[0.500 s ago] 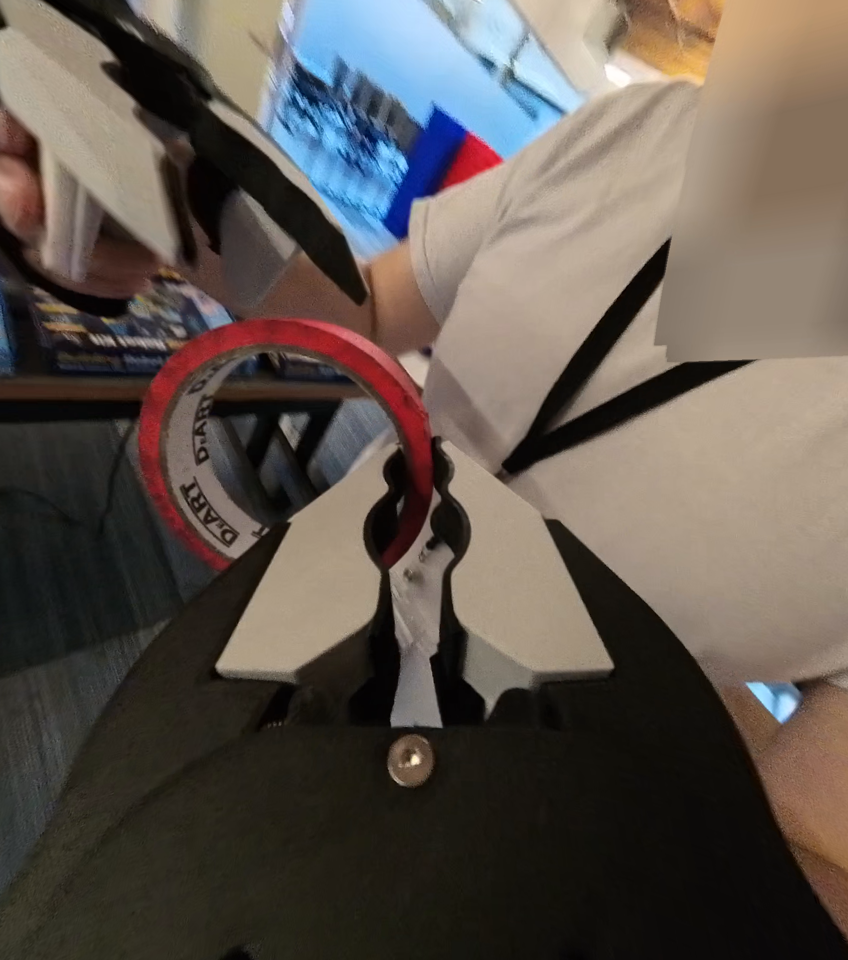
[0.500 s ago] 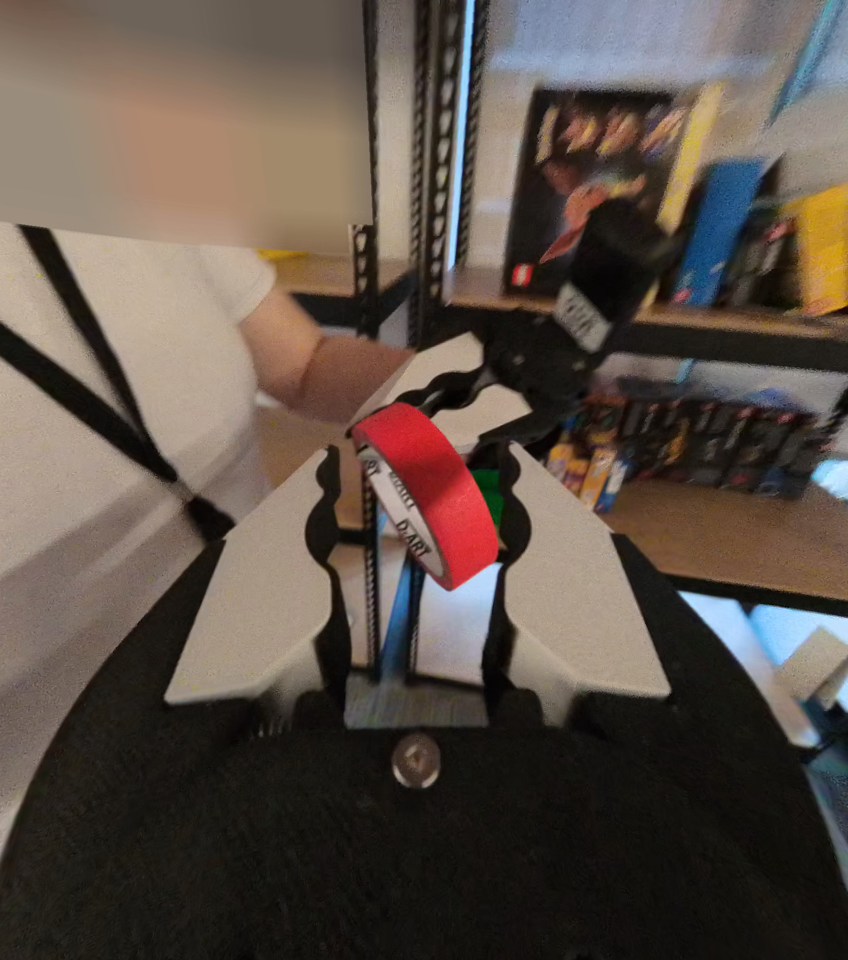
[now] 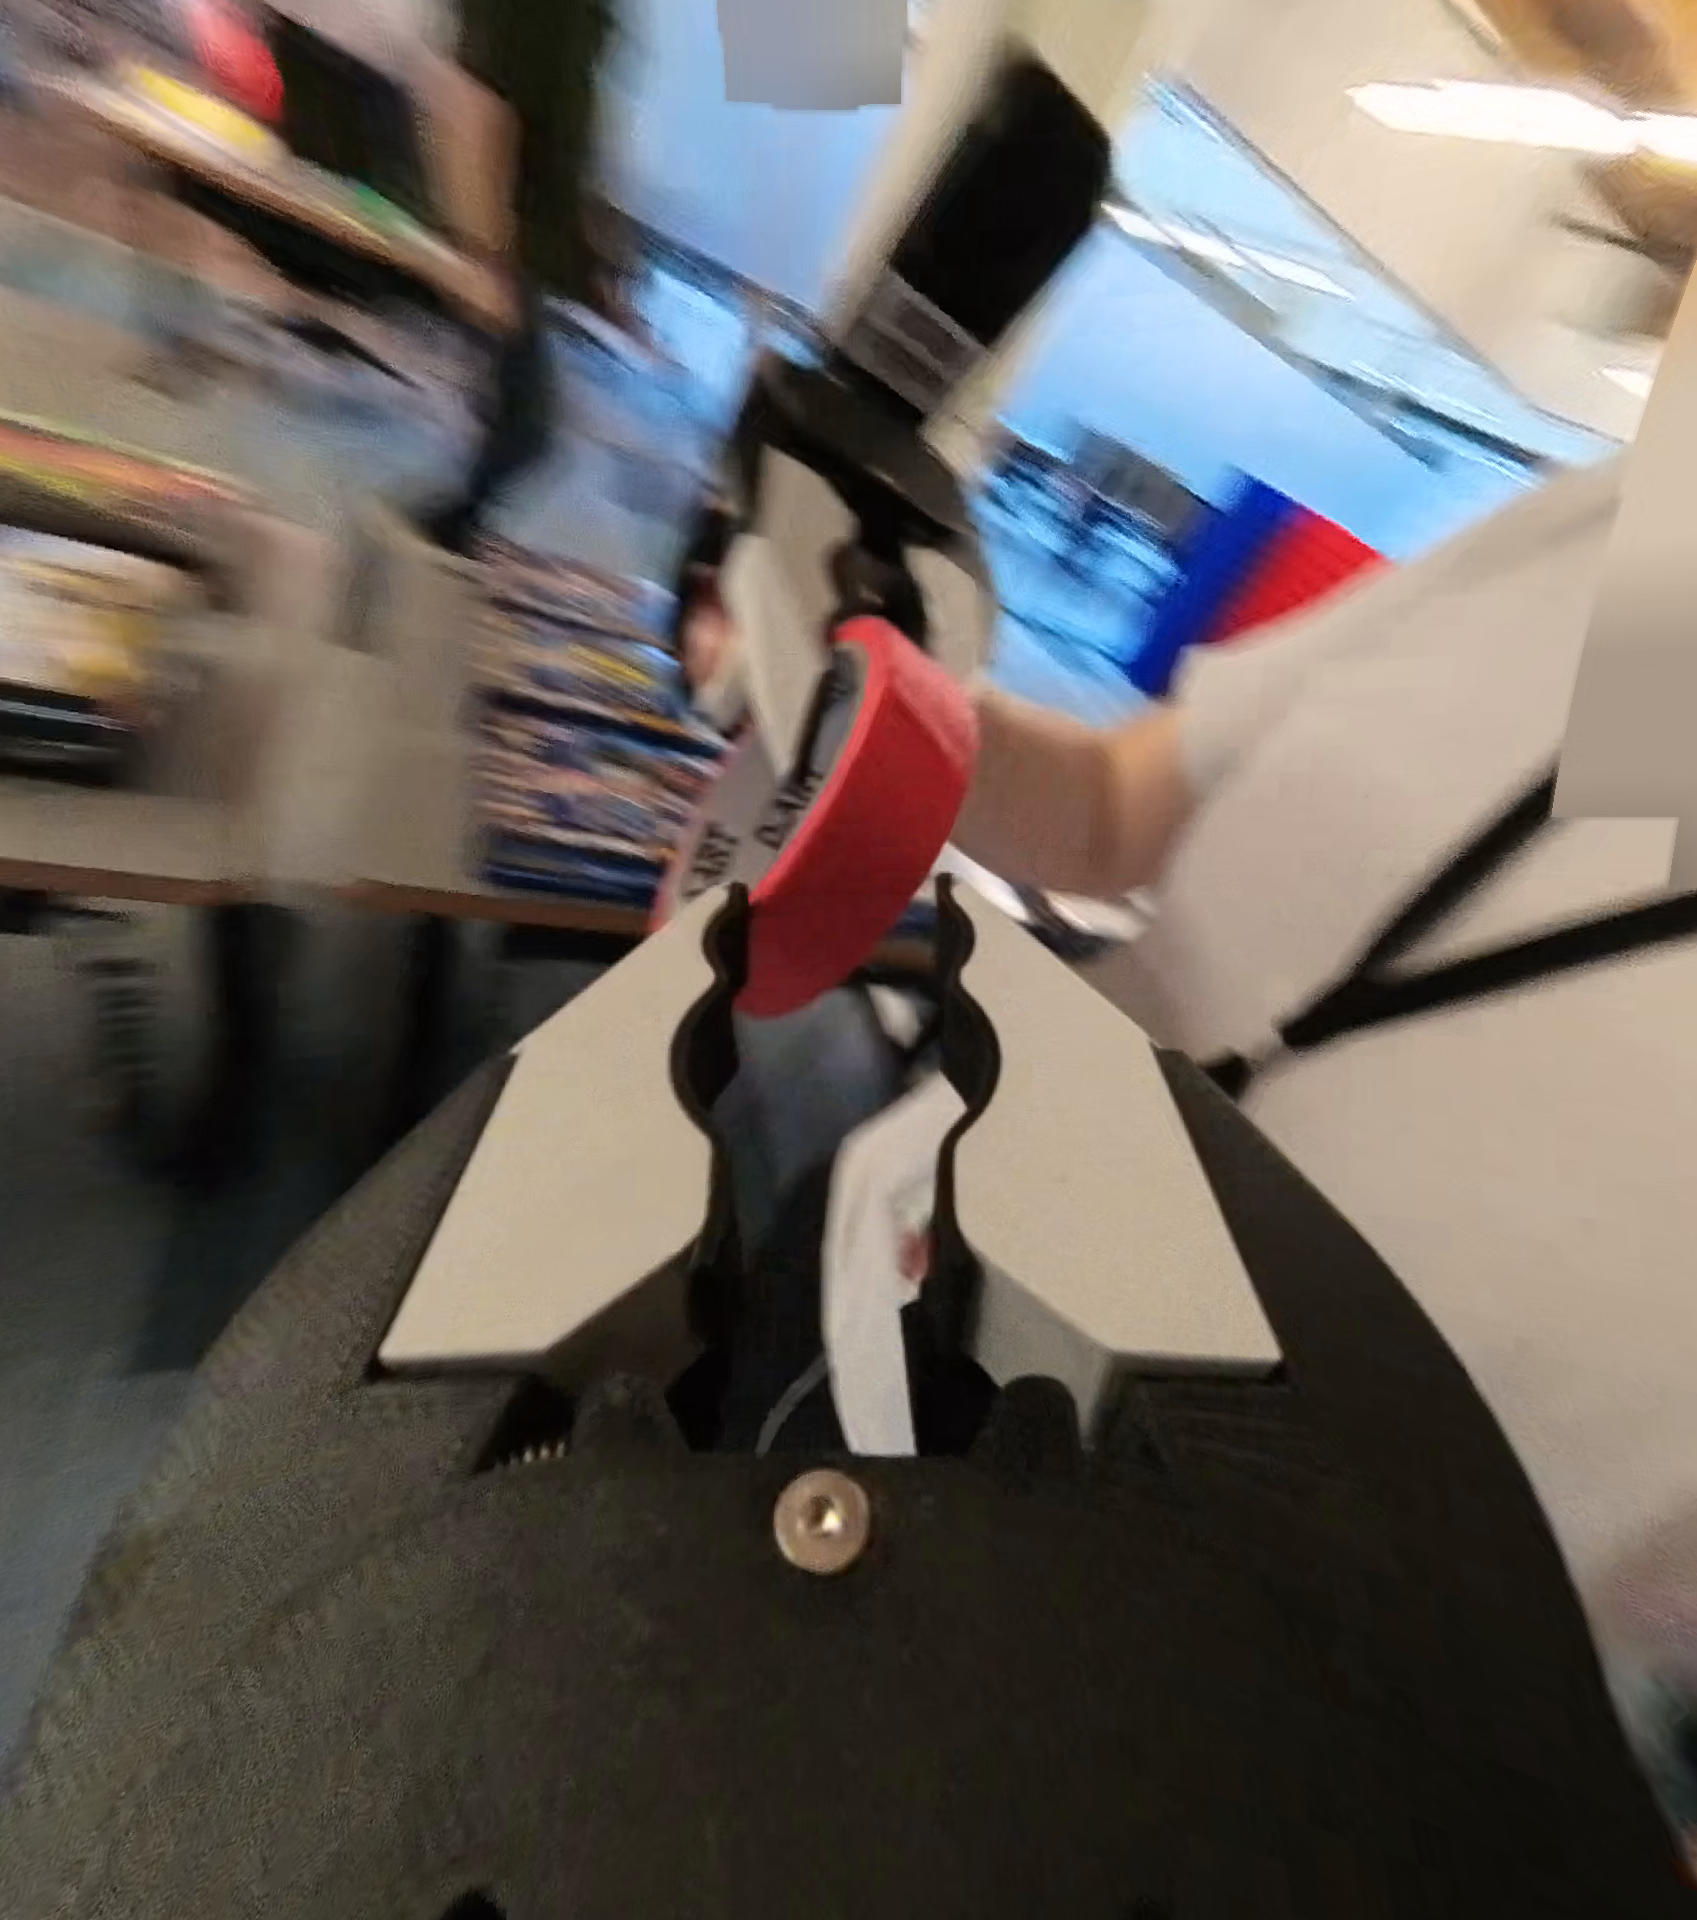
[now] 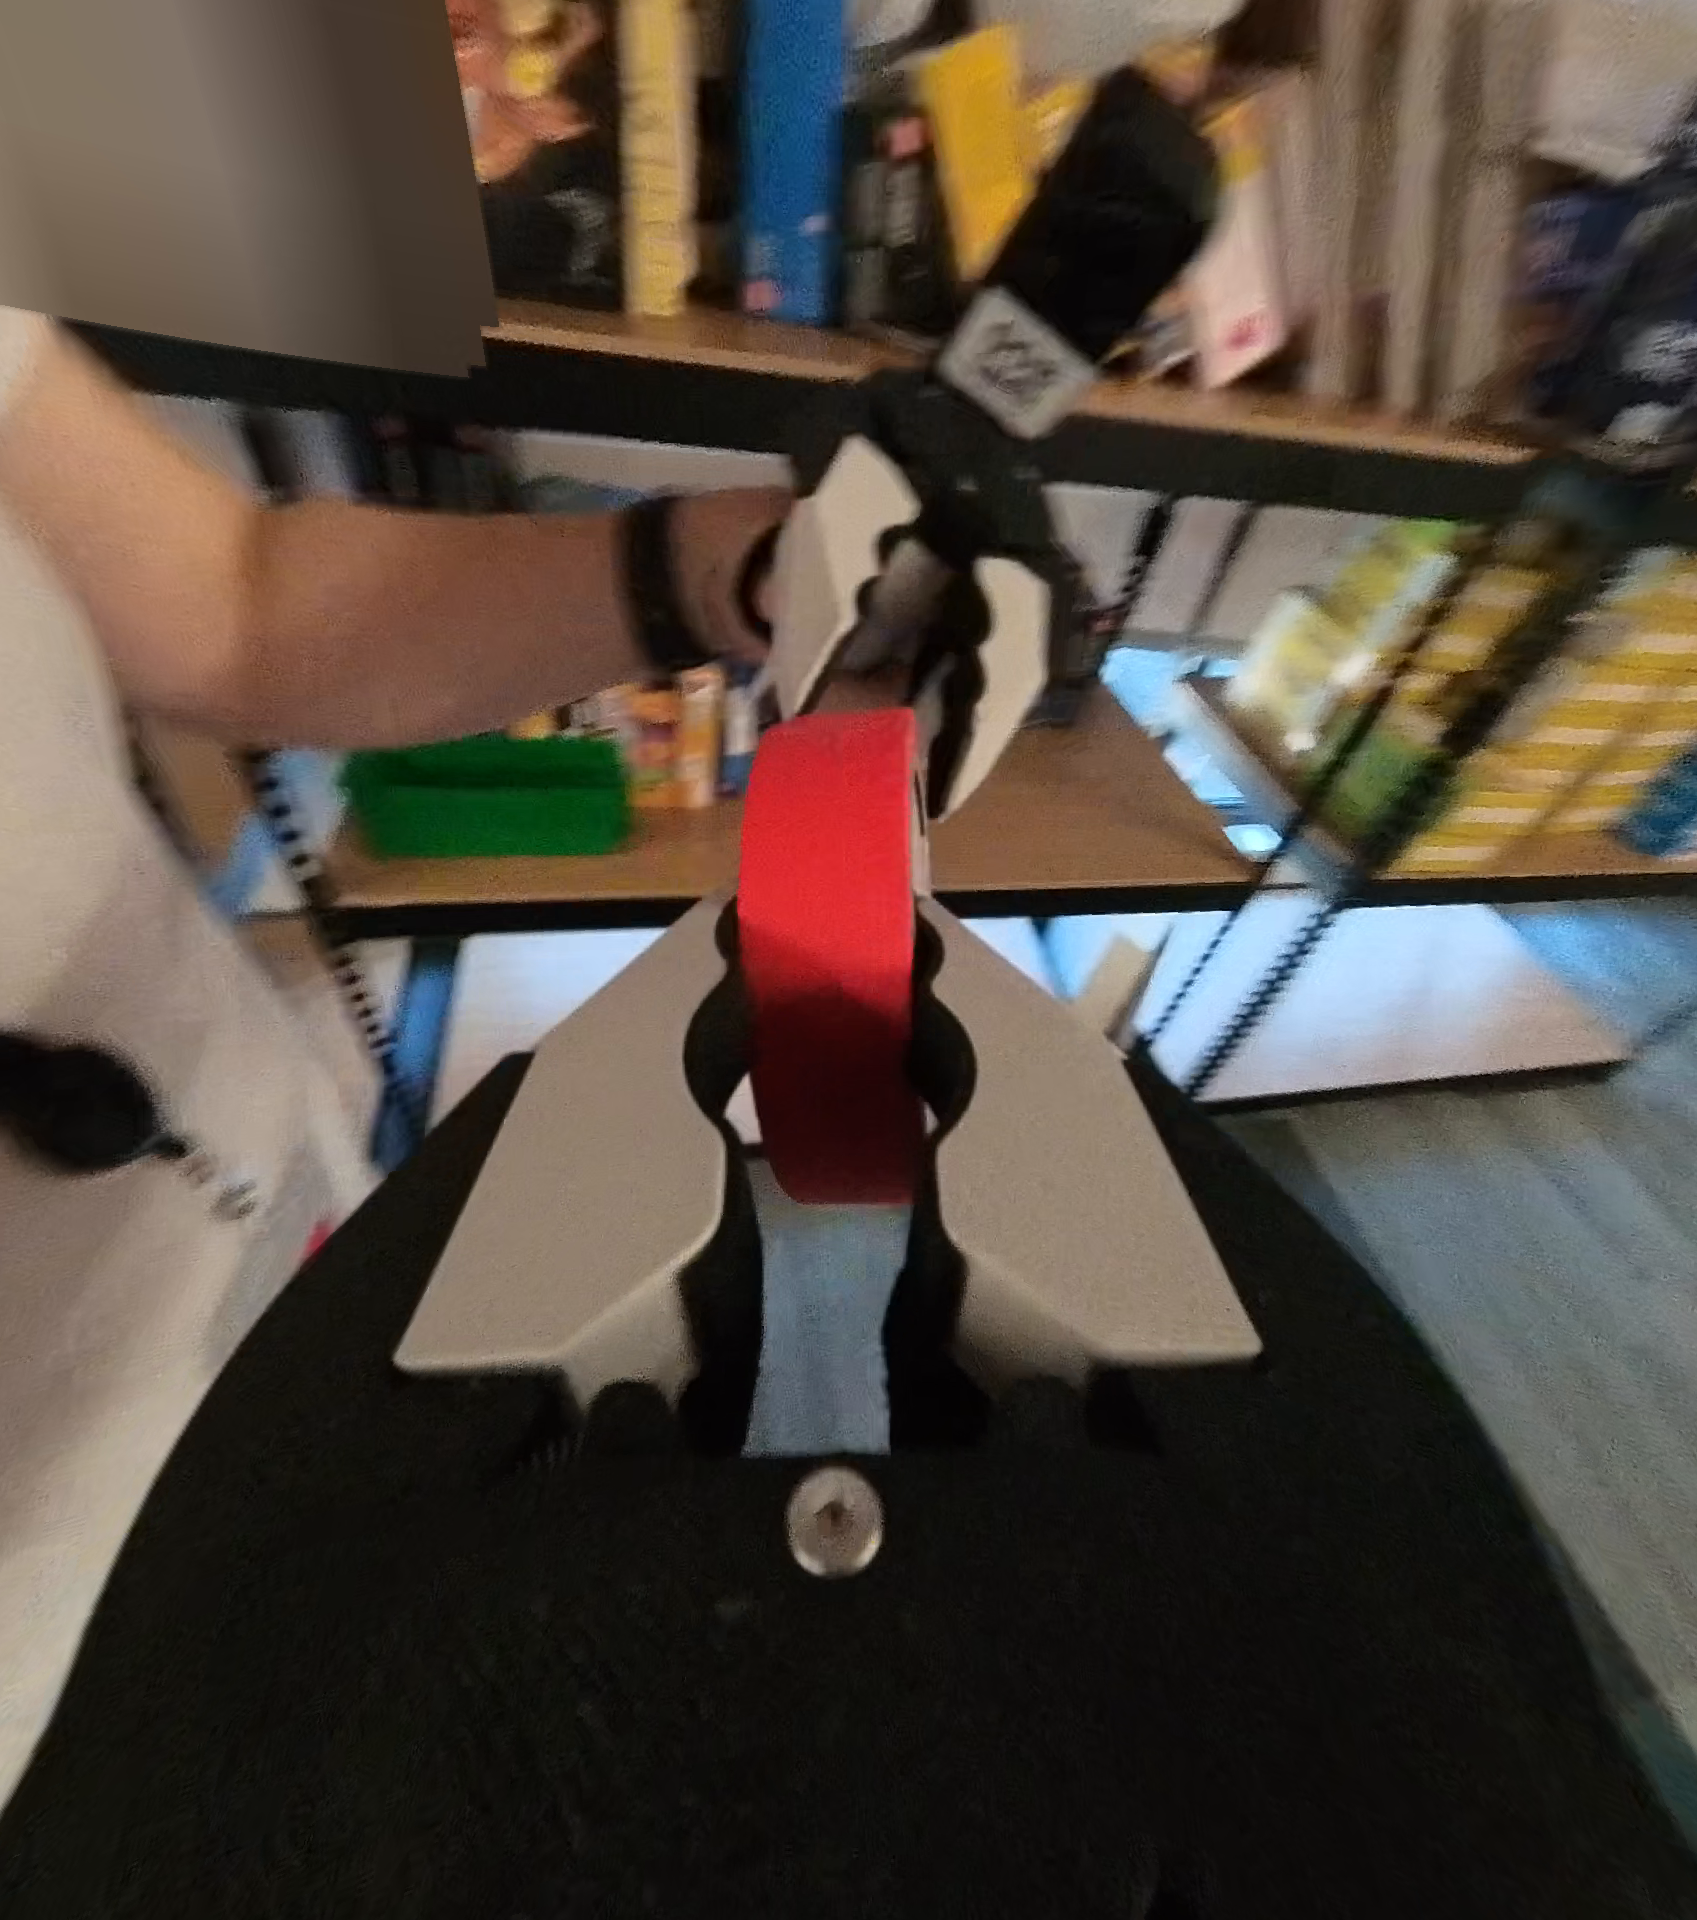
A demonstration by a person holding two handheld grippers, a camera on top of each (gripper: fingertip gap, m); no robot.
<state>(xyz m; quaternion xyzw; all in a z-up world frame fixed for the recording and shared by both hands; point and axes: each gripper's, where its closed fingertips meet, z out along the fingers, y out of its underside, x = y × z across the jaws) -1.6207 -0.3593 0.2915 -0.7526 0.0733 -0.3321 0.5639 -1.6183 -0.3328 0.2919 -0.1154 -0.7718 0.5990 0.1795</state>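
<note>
Black tool (image 4: 828, 914), grey fingers (image 4: 1062, 1174), silver screw (image 4: 833, 1522)

The left gripper (image 3: 839, 925) is standing open; the red roll of tape (image 3: 859, 821), seemingly clamped by the right gripper (image 3: 859, 623), is hanging just beyond its tips.

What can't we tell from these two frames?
- Left wrist view: shelf boxes smeared by motion blur, kinds unclear.
- Right wrist view: red tape roll is edge-on in the right gripper, so its own band hides the core.
- Left wrist view: the roll overlaps the open left gripper; contact unclear.
</note>
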